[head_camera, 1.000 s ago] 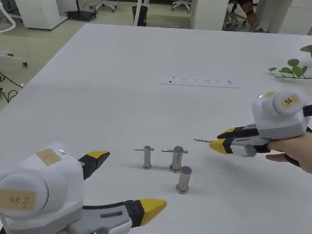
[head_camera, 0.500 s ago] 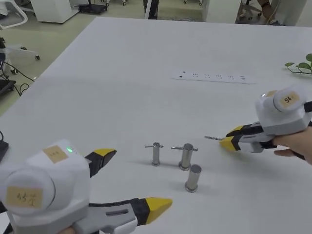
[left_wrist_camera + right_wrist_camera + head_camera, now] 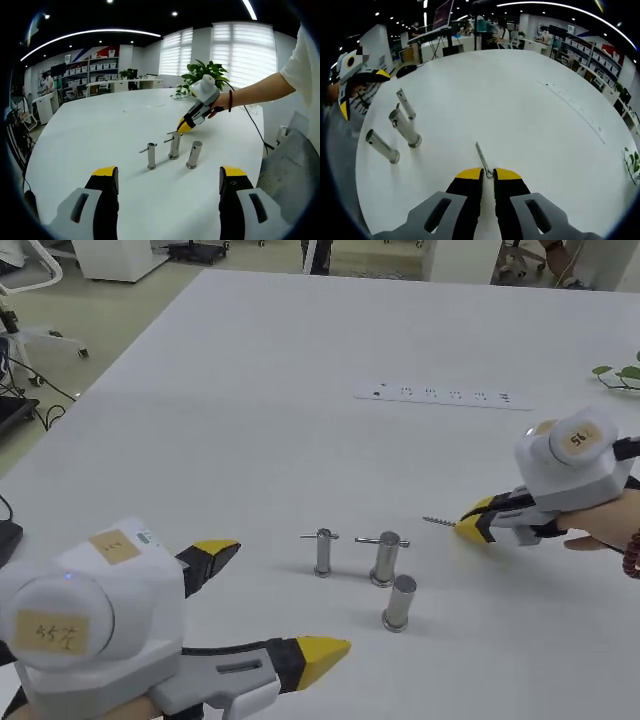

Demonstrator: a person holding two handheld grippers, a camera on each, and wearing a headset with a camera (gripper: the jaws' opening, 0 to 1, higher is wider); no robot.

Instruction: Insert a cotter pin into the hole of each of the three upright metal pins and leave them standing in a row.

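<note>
1. Unchanged since a second ago: the three metal pins (image 3: 385, 570) stand where they did on the table (image 3: 250, 390), and the right gripper (image 3: 468, 524) still hovers to their right.
2. Labels: the left gripper (image 3: 275, 598) has a sticker (image 3: 47, 632) reading "55" plus a character I cannot make out. The right gripper's label is tilted and not surely legible.
3. Right jaws are pinched on a cotter pin (image 3: 440, 522), its tip pointing at the middle pin (image 3: 385, 558) but apart from it.
4. Left jaws are wide apart, low and left of the pins.
5. The left pin (image 3: 322, 552) and middle pin carry crosswise cotters. The front pin (image 3: 398, 602) is bare and out of line.
6. A power strip (image 3: 440, 395) lies well beyond, with a plant (image 3: 622, 375) at the right edge.
</note>
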